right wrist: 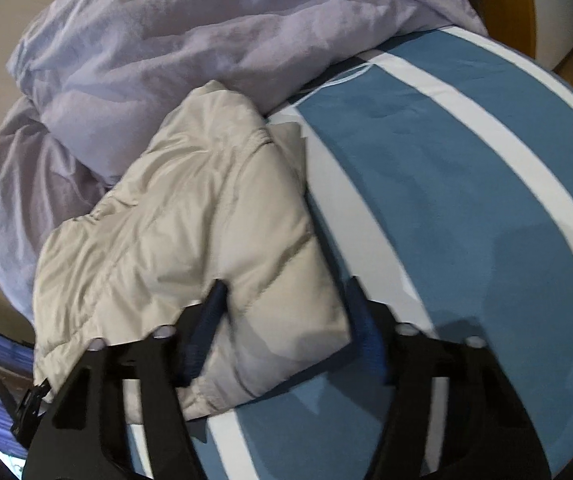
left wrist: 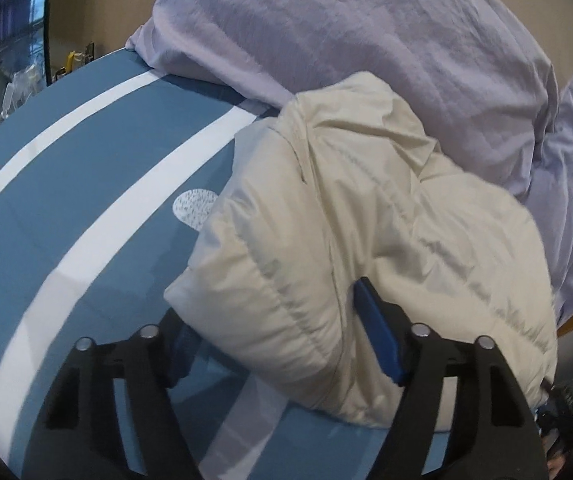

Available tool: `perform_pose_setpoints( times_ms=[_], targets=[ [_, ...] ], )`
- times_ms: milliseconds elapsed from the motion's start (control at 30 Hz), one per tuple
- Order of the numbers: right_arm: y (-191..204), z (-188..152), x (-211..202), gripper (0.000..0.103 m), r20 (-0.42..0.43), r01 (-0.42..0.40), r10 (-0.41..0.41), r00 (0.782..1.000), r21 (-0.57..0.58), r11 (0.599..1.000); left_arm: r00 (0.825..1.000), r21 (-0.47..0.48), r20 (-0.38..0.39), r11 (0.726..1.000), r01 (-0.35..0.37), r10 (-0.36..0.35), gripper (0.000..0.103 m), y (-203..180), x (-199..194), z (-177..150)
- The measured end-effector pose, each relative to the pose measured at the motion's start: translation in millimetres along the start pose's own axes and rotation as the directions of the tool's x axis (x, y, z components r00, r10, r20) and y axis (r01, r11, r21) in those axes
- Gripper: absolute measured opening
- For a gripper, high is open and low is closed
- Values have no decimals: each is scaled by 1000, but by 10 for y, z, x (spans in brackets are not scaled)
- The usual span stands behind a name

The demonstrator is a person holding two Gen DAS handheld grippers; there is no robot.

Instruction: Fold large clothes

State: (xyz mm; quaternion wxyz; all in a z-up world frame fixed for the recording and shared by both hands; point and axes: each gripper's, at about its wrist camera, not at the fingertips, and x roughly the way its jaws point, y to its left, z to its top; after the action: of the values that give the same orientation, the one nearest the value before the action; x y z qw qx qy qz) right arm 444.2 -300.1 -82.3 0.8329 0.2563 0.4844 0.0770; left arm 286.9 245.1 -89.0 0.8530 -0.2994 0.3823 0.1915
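Observation:
A cream puffer jacket [left wrist: 366,248] lies folded into a bundle on the blue bed sheet with white stripes [left wrist: 66,208]. My left gripper [left wrist: 274,340] is open, its jaws either side of the bundle's near left corner. The jacket also shows in the right wrist view [right wrist: 190,216]. My right gripper [right wrist: 286,328] is open, its jaws around the bundle's near right corner; the left pad [right wrist: 206,320] presses against the fabric.
A rumpled lilac duvet [left wrist: 366,32] is heaped behind the jacket, touching it; it also shows in the right wrist view [right wrist: 174,40]. The striped sheet [right wrist: 466,200] stretches to the right. A wooden bed frame edge [right wrist: 522,0] runs at the far side.

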Motion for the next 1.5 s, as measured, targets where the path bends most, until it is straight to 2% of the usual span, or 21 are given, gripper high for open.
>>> perform_pose_setpoints(
  times_ms=[33,100,167,267,500,833,1033,1200,1267,1333,1367,1400,1433,1467,1500],
  targets=[
    [17,-8,-8,48,7,0,1,1000,-7,1000,1000,-13,13,1000,8,-8,61,-2,-12,4],
    [69,-30,-29,40,21,1,0,1000,-39,999,999,-37,37,999,26,-25,46,3,-51,3],
    [94,-46,-63,34,32,-4,6,999,-53,999,998,-50,51,998,46,-43,36,7,-84,13],
    [103,-56,-123,28,42,-25,27,999,-54,998,996,-58,60,996,71,-67,30,17,-152,15],
    [212,-181,-309,26,31,-67,71,997,-108,992,992,-61,68,992,114,-109,28,252,-419,-46],
    [359,-957,-592,26,-53,-157,149,987,-214,964,993,-63,76,993,95,-90,28,952,-1045,-354],
    [362,-1274,-751,26,-82,-184,169,982,-249,951,994,-61,83,995,83,-78,29,1198,-1308,-536],
    [395,-1312,-776,30,-68,-148,133,989,-293,945,995,-84,78,994,76,-70,34,1266,-1322,-629],
    [454,-1314,-796,36,-46,-109,100,994,-317,942,995,-107,74,992,70,-62,38,1297,-1309,-643],
    [493,-1320,-847,51,-7,-62,64,998,-346,936,996,-116,74,991,66,-58,43,1308,-1303,-658],
    [496,-1304,-879,55,24,-34,45,999,-358,933,996,-119,71,991,64,-56,48,1311,-1300,-659],
    [505,-1266,-981,60,100,16,22,995,-362,932,996,-120,71,991,65,-57,54,1308,-1299,-665],
    [505,-1266,-981,60,100,16,22,995,-362,932,996,-121,72,991,66,-57,57,1304,-1298,-670],
    [526,-1227,-1053,60,142,38,15,990,-362,931,996,-122,72,990,65,-57,65,1300,-1297,-671],
    [526,-1227,-1053,60,142,38,15,990,-362,931,996,-120,72,990,67,-59,71,1308,-1297,-667]
  ],
)
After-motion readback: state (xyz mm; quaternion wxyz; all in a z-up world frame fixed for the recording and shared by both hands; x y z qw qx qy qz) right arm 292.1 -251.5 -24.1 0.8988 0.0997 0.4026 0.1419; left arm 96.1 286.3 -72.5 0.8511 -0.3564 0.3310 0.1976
